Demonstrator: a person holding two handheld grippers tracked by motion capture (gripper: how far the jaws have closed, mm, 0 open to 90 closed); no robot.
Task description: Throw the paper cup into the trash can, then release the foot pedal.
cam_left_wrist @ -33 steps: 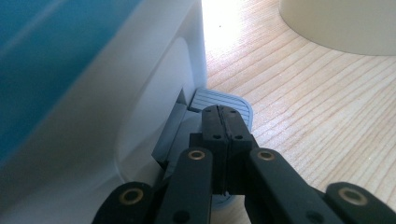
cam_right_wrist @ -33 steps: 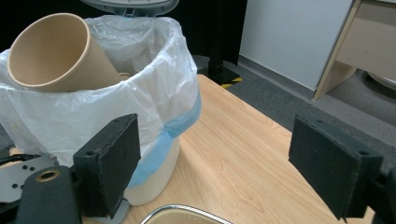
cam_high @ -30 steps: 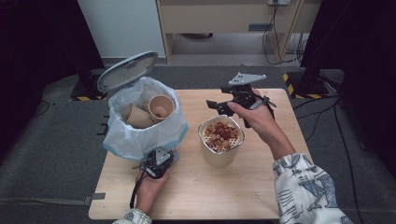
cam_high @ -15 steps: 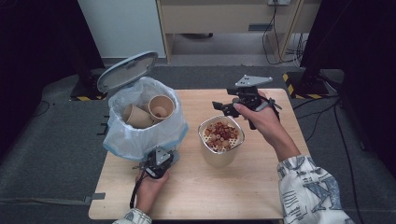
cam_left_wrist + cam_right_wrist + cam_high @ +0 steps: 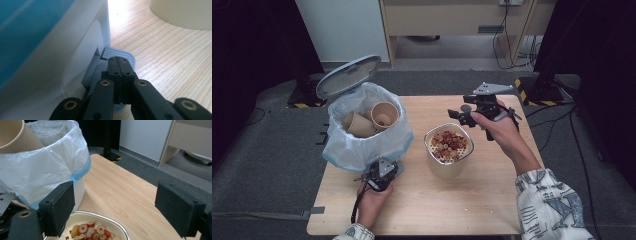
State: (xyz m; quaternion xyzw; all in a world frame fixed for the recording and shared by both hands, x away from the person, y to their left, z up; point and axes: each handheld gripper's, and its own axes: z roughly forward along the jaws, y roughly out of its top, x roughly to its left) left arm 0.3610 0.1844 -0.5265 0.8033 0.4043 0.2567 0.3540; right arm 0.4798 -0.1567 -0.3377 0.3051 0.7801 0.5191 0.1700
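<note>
While left tool [image 5: 119, 65] presses pedal [image 5: 117, 54], right tool [image 5: 120, 212] overhangs cup [image 5: 100, 230].

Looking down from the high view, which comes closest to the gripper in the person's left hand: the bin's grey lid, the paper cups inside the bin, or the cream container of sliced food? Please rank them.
From the left gripper:
1. Cream container of red and white sliced food, just to its right on the wooden table.
2. Two brown paper cups in the white bag-lined bin, behind it.
3. Grey oval bin lid, raised at the far back.

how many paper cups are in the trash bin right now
2. One paper cup stands open-end up at the right of the bin; the other cup lies tilted to its left. More may be hidden beneath.
</note>
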